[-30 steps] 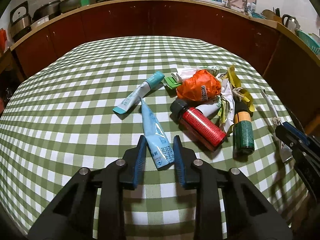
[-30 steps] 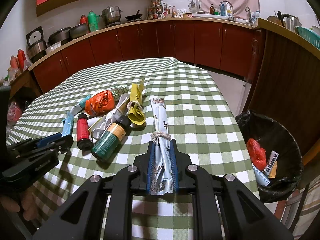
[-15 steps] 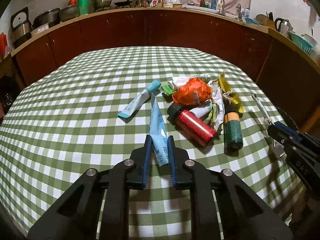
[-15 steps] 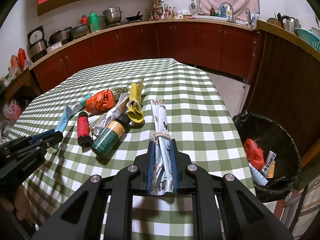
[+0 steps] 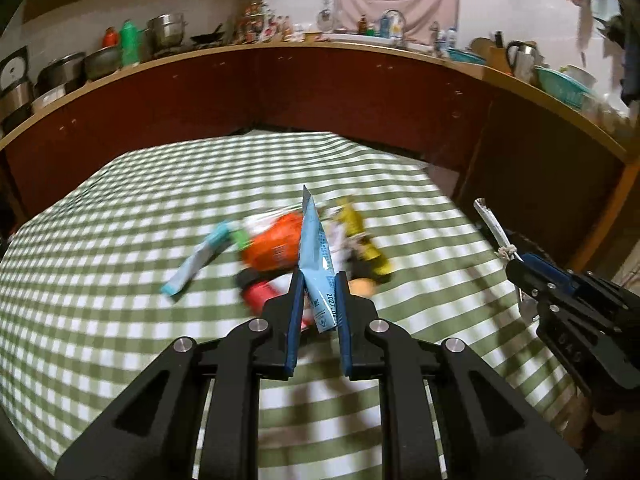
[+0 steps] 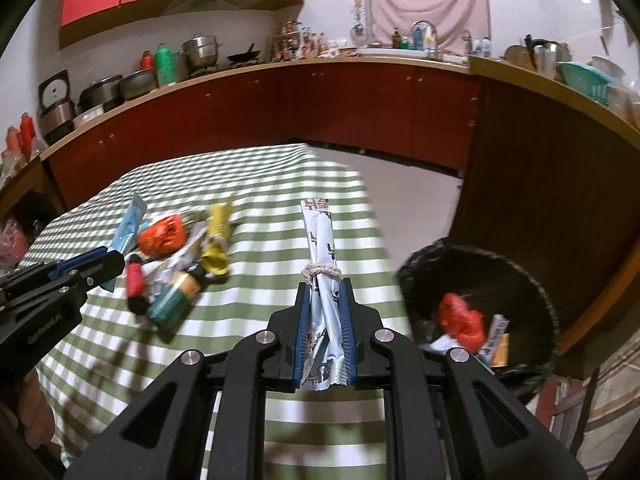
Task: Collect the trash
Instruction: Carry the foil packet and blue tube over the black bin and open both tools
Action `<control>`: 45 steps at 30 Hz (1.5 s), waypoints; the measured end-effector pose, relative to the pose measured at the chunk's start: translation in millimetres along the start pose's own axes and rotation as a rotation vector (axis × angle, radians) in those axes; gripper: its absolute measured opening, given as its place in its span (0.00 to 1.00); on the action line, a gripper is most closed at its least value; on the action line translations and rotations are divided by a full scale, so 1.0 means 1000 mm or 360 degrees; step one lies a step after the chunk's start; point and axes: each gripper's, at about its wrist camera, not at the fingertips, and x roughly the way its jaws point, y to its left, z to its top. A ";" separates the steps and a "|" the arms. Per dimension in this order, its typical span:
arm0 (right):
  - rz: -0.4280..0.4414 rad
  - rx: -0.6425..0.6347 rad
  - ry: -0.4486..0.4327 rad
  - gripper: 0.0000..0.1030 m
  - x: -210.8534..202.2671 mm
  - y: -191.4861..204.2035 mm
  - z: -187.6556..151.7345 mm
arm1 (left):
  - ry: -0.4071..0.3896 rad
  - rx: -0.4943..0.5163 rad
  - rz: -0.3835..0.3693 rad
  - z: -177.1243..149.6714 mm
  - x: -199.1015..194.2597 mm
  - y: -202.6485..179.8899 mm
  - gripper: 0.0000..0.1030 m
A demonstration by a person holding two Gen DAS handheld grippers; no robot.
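While the left gripper (image 5: 318,280) clamps the flat light-blue plastic tube (image 5: 315,252), the tube projects forward beyond its fingertips. The right gripper (image 6: 324,286) clamps the string-tied white wrapper bundle (image 6: 322,248); the black-lined trash bin (image 6: 532,280) sits to its right.

Left gripper (image 5: 318,280) closed on blue tube (image 5: 316,248), lifting it.

Green-and-white checked tablecloth (image 5: 120,280), light-blue tube (image 5: 316,256), black bin (image 6: 532,288).

Dim warm indoor light, motion blur across the table, fisheye bending, dark vignetted corners
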 end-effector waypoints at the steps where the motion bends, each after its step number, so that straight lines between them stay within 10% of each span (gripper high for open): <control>1: -0.0025 0.0005 -0.0006 0.15 -0.001 -0.006 0.001 | -0.0001 0.0009 -0.0014 0.002 0.003 -0.005 0.15; 23: -0.0339 0.0199 -0.0023 0.15 0.013 -0.122 -0.002 | 0.0030 0.0298 -0.0242 0.028 0.075 -0.163 0.15; 45: -0.0362 0.0294 0.0018 0.16 0.037 -0.159 -0.010 | 0.0181 0.0385 -0.0264 0.038 0.121 -0.210 0.26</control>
